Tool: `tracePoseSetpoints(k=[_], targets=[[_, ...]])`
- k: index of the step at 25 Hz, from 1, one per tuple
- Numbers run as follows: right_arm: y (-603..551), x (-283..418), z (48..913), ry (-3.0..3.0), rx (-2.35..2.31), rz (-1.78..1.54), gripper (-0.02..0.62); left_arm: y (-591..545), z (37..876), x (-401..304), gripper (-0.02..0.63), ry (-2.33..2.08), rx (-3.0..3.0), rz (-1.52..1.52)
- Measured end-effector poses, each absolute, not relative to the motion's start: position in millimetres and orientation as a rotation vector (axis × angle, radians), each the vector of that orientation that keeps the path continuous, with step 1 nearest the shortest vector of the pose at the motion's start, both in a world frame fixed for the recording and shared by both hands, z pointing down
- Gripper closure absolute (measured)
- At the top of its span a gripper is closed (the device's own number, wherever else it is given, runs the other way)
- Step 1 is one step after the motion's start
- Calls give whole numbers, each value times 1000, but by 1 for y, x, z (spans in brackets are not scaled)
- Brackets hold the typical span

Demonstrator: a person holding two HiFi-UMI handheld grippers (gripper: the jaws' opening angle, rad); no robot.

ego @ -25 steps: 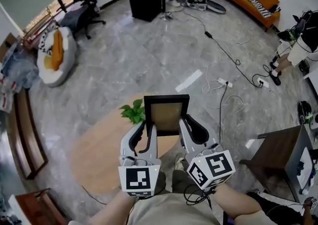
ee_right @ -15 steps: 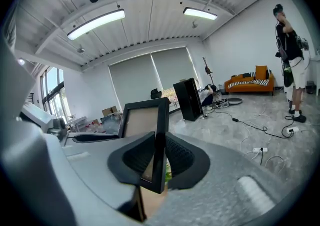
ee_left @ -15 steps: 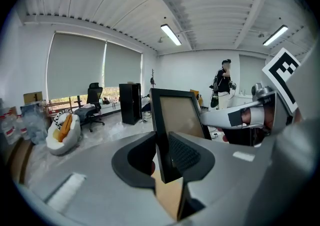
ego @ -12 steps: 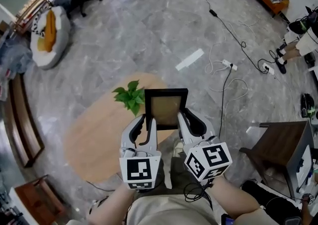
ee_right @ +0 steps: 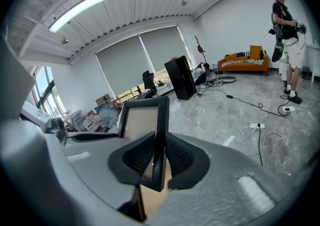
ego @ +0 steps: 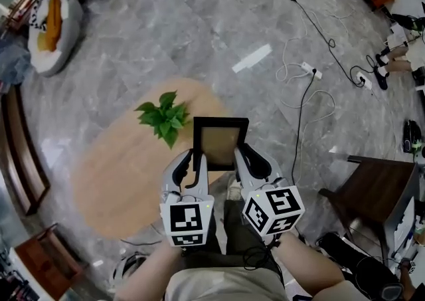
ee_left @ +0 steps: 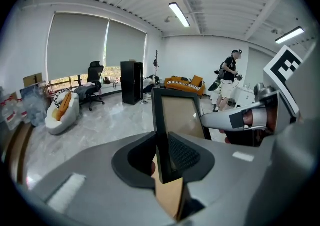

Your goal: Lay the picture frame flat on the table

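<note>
A black picture frame with a tan inner panel is held in the air between both grippers, above the near right end of the oval wooden table. My left gripper is shut on the frame's left side bar. On the opposite side bar, my right gripper is shut too. The frame leans back, its top edge pointing away from me. Its lower edge is hidden behind the gripper bodies.
A small green plant stands on the table just left of the frame. A dark wooden side table is at the right. Cables and a power strip lie on the grey floor. A person stands across the room.
Both grippers have come down together with the frame, toward the table. The frame has tipped a little further back. The plant now shows clear of the frame's left side.
</note>
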State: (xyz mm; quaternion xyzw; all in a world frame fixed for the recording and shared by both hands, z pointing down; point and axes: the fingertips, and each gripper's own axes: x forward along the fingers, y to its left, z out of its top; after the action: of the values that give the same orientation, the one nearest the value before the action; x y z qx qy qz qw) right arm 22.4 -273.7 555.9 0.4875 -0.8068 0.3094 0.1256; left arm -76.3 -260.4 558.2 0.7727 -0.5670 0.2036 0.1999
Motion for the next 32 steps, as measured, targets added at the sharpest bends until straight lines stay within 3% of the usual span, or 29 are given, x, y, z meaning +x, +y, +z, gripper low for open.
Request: tracePoseSetpoints(k=[32], targets=[[-257,23,877,-2005,1239,1233,531,-242,870,-74,508,-1377,1907,797]])
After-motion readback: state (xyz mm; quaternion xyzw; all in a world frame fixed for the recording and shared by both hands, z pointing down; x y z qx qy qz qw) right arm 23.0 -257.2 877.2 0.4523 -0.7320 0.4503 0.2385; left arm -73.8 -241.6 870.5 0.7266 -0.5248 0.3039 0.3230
